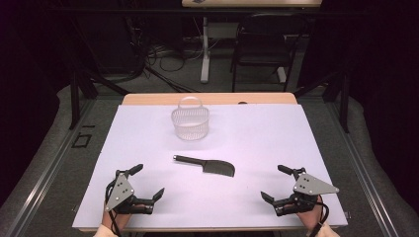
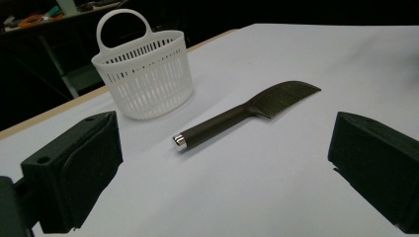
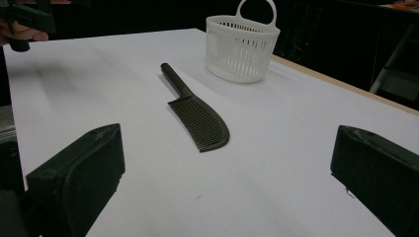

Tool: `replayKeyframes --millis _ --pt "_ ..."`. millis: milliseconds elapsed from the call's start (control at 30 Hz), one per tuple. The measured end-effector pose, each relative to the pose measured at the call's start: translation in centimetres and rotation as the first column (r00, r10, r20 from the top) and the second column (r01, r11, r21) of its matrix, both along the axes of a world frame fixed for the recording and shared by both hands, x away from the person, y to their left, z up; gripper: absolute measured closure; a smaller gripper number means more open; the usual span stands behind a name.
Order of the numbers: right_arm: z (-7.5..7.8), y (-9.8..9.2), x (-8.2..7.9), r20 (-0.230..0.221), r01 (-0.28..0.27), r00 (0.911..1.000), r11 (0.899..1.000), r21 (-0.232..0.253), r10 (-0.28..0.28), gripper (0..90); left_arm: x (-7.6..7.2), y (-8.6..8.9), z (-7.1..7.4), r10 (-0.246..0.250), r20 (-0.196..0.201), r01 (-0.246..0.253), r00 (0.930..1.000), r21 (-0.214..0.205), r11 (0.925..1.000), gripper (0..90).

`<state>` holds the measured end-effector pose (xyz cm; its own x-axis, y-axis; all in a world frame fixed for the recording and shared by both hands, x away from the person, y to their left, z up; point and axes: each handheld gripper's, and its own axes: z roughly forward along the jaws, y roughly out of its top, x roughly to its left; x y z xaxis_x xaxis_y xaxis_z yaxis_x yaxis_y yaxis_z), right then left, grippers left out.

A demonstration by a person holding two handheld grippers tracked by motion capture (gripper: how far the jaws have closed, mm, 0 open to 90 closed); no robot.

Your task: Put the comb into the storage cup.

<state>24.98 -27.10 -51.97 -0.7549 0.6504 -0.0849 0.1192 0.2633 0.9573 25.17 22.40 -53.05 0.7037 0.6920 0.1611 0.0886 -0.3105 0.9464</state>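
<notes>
Lying flat at the centre of the high view, a dark comb [image 1: 206,166] is seen on the white table [image 1: 276,133], its handle pointing toward the upper left of the frame and its toothed blade toward the right. A white slotted basket [image 1: 190,122] stands upright above it, well apart. The left gripper [image 1: 148,182] is held at the lower left of the frame and the right gripper [image 1: 275,183] at the lower right, each with its jaws spread wide and nothing between them. Neither is touching the comb. In both gripper views the comb is framed between the two parted black jaws, farther off, with the basket beyond it.
</notes>
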Motion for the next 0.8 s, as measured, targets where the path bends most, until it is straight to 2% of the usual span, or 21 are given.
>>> replayKeyframes --millis 167,500,800 --pt "0.0 0.1 0.1 -0.010 -0.003 0.9999 1.000 -0.005 0.003 0.0 0.2 -0.2 0.1 0.004 -0.004 -0.004 1.0000 0.008 1.0000 0.2" --pt "-0.2 0.2 0.3 -0.027 -0.005 0.9996 1.000 -0.014 0.004 0.0 1.2 -1.0 0.2 0.016 -0.053 -0.014 0.9985 0.051 0.9986 0.4" --pt "-0.2 0.2 0.4 -0.026 -0.004 0.9997 1.000 -0.018 0.003 0.0 2.2 -1.5 0.6 0.033 -0.081 -0.027 0.9961 0.068 0.9973 0.4"
